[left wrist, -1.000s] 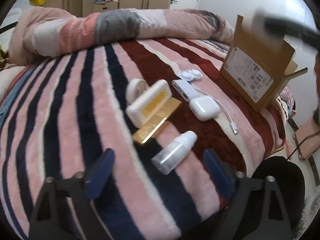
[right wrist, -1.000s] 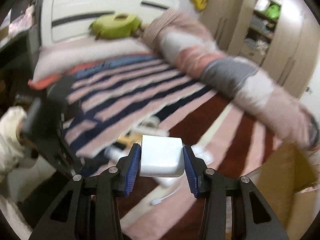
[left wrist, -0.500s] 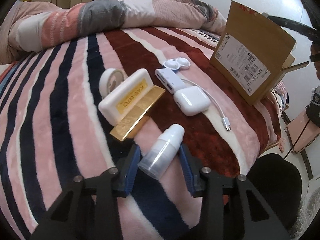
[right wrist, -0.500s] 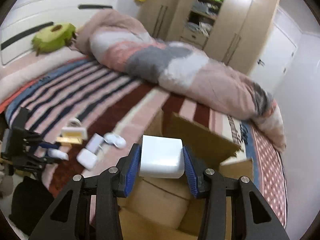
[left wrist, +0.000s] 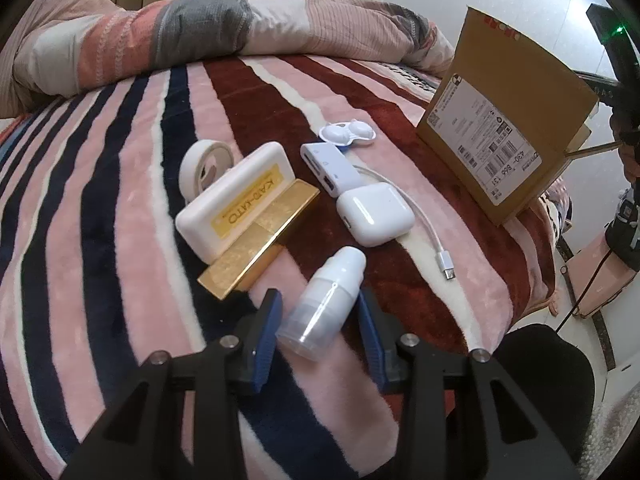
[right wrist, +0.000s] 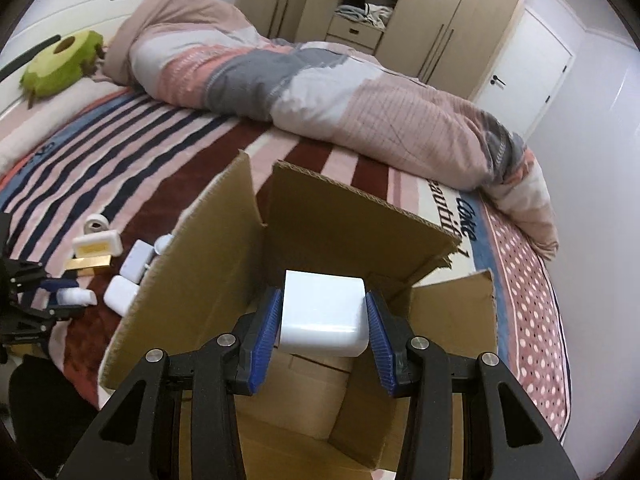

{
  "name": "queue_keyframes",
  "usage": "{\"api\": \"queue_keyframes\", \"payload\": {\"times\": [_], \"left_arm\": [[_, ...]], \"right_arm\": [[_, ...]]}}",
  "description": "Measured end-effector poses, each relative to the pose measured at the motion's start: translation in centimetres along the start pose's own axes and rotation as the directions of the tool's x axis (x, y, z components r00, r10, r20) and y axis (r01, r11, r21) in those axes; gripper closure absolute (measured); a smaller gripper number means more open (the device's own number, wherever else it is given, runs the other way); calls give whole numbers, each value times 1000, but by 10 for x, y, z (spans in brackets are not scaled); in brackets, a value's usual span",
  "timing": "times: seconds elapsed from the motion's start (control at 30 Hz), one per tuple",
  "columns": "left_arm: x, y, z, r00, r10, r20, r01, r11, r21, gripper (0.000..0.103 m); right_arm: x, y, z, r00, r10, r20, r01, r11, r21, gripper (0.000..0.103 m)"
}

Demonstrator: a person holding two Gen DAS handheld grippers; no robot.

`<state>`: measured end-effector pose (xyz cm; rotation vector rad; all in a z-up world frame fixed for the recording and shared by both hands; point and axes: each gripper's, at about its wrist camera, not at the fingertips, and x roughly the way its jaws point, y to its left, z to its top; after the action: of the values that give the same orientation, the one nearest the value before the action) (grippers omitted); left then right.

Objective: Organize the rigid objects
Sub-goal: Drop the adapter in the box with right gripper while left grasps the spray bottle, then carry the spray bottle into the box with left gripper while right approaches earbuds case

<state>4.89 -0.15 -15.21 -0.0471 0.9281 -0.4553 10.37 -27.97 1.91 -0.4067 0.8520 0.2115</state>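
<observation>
My left gripper [left wrist: 318,332] is shut on a small clear bottle with a white cap [left wrist: 324,300] that lies on the striped blanket. Beyond it lie a white case with a yellow label [left wrist: 236,200], a gold bar [left wrist: 262,236], a white earbuds case [left wrist: 374,214], a white hub with cable [left wrist: 326,164], a lens case [left wrist: 347,133] and a tape roll [left wrist: 206,164]. My right gripper [right wrist: 320,324] is shut on a white charger block [right wrist: 322,314], held over the open cardboard box [right wrist: 320,216]. The box also shows at the right of the left wrist view [left wrist: 504,120].
A rolled duvet [right wrist: 320,84] lies across the far side of the bed. A green plush [right wrist: 60,64] sits by the headboard. Wardrobes [right wrist: 400,12] stand behind. The bed edge and a dark round seat [left wrist: 540,364] are at the lower right of the left wrist view.
My left gripper moved in and closed around the bottle. My right gripper carried the charger block from over the bed to above the open box and lowered toward it.
</observation>
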Motion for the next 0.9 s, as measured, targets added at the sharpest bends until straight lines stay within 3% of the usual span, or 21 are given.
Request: {"api": "queue_keyframes", "payload": {"times": [0.23,0.33,0.43,0.57,0.7,0.8,0.9], "left_arm": [[-5,3,0,1000,-18,20,19,1000,-25,67],[-12,3,1,999,-22,30,23,999,-33,67],[-27,6,5,998,-12,58,15,999,-38,67],[-58,14,17,994,24,103,-19,999,-50,67],[-98,16,34,987,67,143,-65,998,-23,67],[-131,13,52,977,117,180,-118,993,-3,67],[-154,4,72,969,120,215,-125,992,8,67]], "right_arm": [[2,-5,-3,1000,-12,-22,13,1000,16,63],[-8,-2,-1,999,-18,34,17,1000,24,63],[-28,12,4,992,29,121,-30,1000,3,61],[-53,53,7,959,180,219,-160,981,-106,53],[-62,109,3,900,365,238,-314,921,-229,53],[-53,145,-3,871,449,197,-391,879,-274,52],[-26,171,-16,861,496,112,-453,848,-274,51]]}}
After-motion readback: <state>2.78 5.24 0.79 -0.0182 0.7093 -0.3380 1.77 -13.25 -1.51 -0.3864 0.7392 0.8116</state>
